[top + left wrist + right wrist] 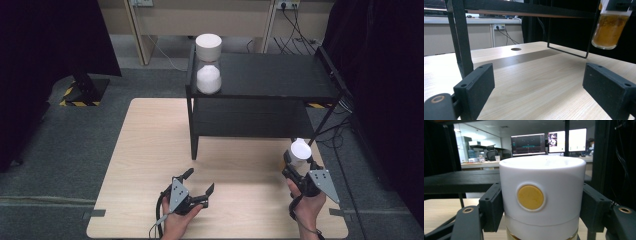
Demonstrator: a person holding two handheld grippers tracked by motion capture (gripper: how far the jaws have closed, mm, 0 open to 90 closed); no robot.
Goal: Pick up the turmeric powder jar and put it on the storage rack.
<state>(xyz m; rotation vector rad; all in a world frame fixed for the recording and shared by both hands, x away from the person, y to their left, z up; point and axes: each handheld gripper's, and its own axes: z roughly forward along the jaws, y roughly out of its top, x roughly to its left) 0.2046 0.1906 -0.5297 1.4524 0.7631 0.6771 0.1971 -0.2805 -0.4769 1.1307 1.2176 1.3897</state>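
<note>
Spanning grey floor (60, 145), pale wooden table (150, 150)

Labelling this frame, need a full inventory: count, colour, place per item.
jar on shelf: 1, clear with white lid and white contents, left end of the rack's top shelf
held jar: 1, white lid with yellow dot, amber contents, clamped in the right tool above the table's right side
rack: 1, black, two shelves, far half of table
table: 1, light wood
left tool: 1, black, jaws open, near edge, holding nothing
right tool: 1, black, shut on the held jar
hands: 2, at the near edge
</note>
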